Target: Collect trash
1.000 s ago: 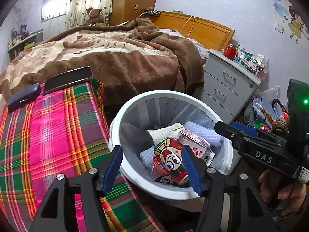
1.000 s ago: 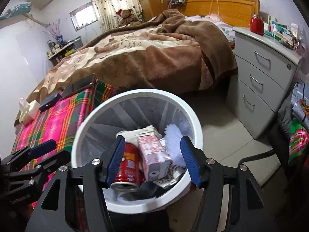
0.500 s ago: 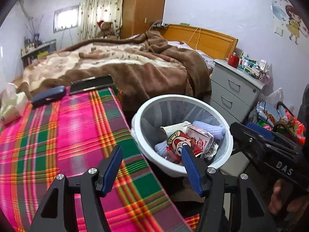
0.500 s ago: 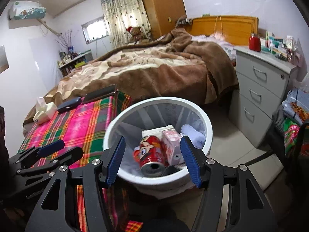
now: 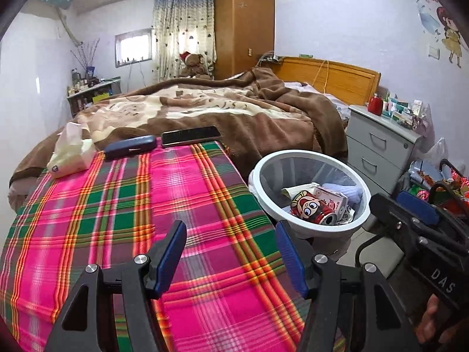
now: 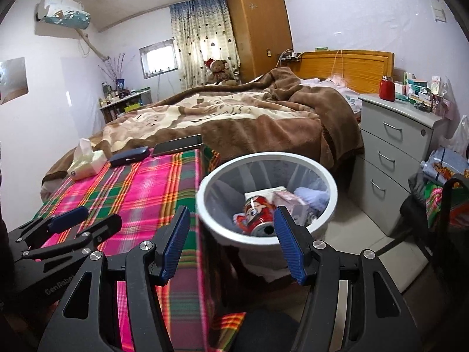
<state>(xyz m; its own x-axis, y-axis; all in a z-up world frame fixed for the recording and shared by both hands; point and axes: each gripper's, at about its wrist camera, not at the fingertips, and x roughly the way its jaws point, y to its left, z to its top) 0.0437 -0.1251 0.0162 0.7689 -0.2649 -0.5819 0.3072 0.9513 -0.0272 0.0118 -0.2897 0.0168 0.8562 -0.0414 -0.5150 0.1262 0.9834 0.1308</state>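
- Left gripper [image 5: 231, 253] wide open, empty, over plaid surface [image 5: 123, 211].
- Right gripper [image 6: 231, 242] wide open, empty, near bin [image 6: 304, 228].
- Red can [image 5: 312, 211], carton [image 5: 329, 197] inside bin, beside surface.

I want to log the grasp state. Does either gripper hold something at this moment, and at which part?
Nothing is held. The left gripper and right gripper are both open and empty; the red can lies in the trash bin.

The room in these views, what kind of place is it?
A home bedroom, most likely: a bed under a brown blanket, a wooden wardrobe, and a grey nightstand beside the bed.
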